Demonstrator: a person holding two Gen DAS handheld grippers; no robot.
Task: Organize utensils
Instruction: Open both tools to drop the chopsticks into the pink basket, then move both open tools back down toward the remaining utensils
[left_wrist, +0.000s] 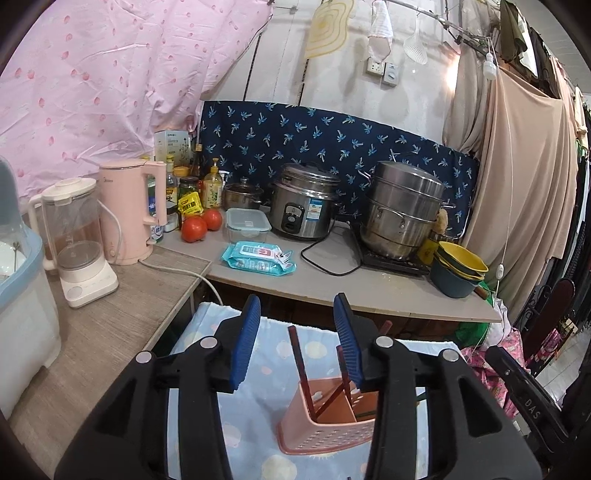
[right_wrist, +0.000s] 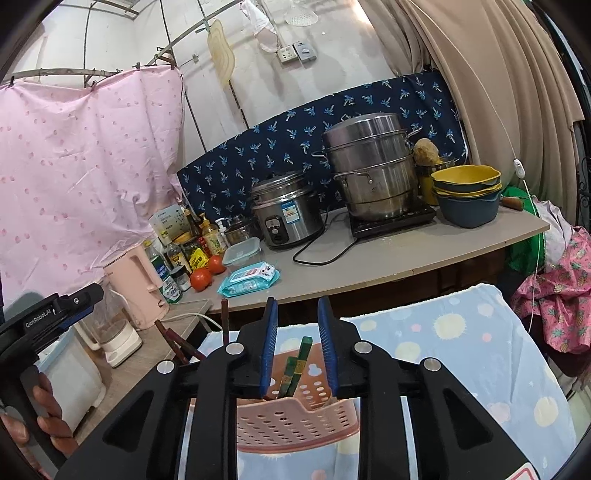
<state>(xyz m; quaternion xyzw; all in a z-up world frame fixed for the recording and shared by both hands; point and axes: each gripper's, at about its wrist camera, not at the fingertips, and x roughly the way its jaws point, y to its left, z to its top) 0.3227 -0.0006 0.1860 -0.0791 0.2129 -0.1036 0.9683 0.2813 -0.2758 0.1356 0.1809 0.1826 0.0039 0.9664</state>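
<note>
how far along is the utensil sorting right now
Mostly done, it seems: dark red chopsticks and green chopsticks already stand in the pink holder on the patterned cloth. Nothing is in hand; the left gripper and right gripper are both open and empty. No loose utensils show on the cloth.

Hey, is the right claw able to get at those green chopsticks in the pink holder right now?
Probably yes: the right claw is open just above the green chopsticks, which stick up from the pink holder unobstructed.
</note>
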